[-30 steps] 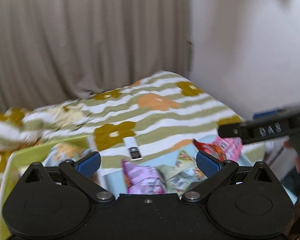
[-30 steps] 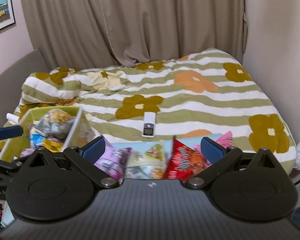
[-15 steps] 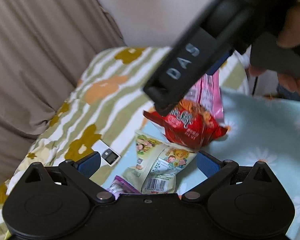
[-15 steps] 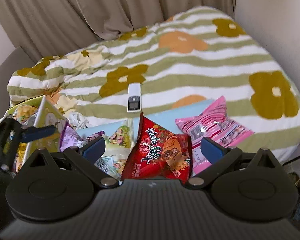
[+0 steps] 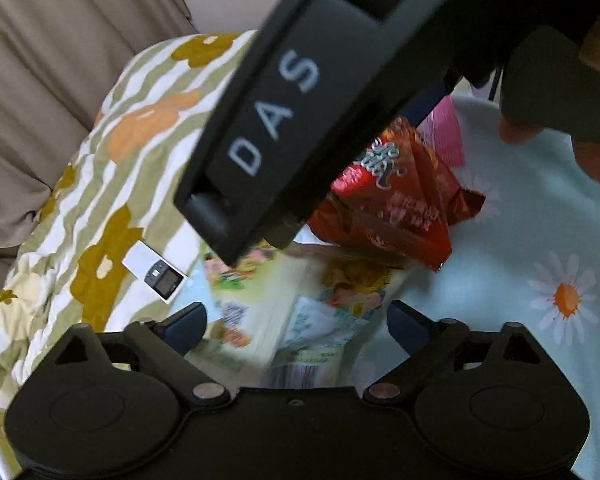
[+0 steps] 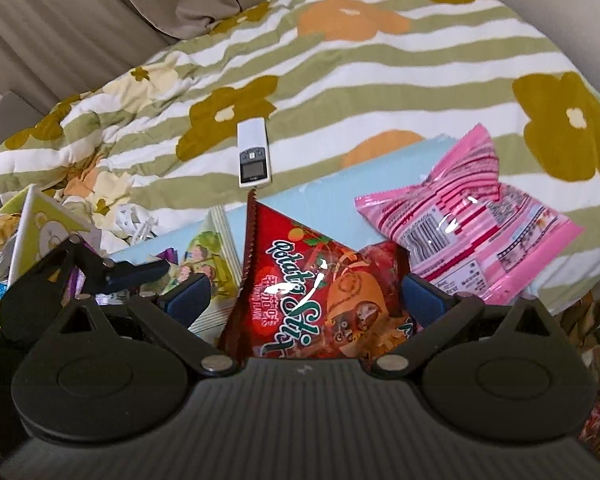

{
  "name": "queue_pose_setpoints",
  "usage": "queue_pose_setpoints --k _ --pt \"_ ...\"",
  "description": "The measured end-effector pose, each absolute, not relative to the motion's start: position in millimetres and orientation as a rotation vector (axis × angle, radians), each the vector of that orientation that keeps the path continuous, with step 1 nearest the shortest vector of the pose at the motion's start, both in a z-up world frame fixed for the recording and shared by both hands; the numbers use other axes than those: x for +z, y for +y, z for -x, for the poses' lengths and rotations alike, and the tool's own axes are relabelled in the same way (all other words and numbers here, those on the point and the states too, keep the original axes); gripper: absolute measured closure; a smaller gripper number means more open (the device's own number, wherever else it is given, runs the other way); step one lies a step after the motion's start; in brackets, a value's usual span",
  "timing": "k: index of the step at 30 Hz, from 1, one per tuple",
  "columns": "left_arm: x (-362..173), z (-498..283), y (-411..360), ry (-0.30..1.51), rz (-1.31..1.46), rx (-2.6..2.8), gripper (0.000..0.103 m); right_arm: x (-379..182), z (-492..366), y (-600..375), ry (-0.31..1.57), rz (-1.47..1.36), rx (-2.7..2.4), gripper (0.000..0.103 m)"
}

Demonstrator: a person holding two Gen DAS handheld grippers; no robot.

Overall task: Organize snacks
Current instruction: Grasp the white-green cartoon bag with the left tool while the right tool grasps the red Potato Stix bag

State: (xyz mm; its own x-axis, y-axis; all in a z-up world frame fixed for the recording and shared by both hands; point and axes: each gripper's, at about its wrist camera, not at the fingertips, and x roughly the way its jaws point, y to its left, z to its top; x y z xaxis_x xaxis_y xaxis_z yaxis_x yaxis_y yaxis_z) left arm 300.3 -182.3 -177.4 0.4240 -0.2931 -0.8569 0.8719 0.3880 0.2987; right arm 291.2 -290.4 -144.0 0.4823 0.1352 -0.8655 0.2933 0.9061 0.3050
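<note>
Your right gripper [image 6: 304,300] hangs released over the red chip bag [image 6: 316,292], just below the remote [image 6: 253,156]. It's light, puffy and crinkly; pinch the crimped top edge gently.

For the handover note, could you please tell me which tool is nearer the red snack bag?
Right. The right tool straddles the red snack bag; the left tool, closing, sits over the yellow-green packet beside it.

Red packet [image 6: 320,292], pink packet [image 6: 468,224], green-striped floral quilt [image 6: 380,80]
</note>
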Motion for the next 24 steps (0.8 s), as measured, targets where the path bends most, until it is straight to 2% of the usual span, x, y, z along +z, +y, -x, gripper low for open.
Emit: queue_pose_setpoints --k 2,3,8,10,16,17,24 --pt "-180.2 -304.9 -182.2 0.836 -0.854 -0.857 0.020 -147.2 -292.4 -292.2 1.085 -0.462 -0.096 0.000" --pt "-181.8 -306.8 -182.1 0.844 -0.851 -0.853 0.028 -149.0 -292.5 -293.1 1.092 -0.471 -0.094 0.000" --pt "-179.3 -310.2 -178.8 0.865 -0.817 -0.831 0.035 -156.2 -291.3 -297.3 1.117 -0.518 -0.088 0.000" --pt "-177.5 -307.6 -177.6 0.884 -0.795 -0.821 0.042 -160.3 -290.4 -299.9 1.128 -0.547 -0.085 0.000" --pt "-169.8 -305.5 -166.5 0.915 -0.718 -0.787 0.043 -166.6 -285.9 -305.2 1.141 -0.600 -0.070 0.001" --pt "-167.2 -303.7 -165.1 0.913 -0.708 -0.780 0.043 -165.5 -284.5 -305.2 1.139 -0.597 -0.068 0.007" --pt "-143.0 -288.8 -154.2 0.875 -0.623 -0.739 0.043 -136.9 -270.1 -299.8 1.077 -0.551 -0.041 0.009"
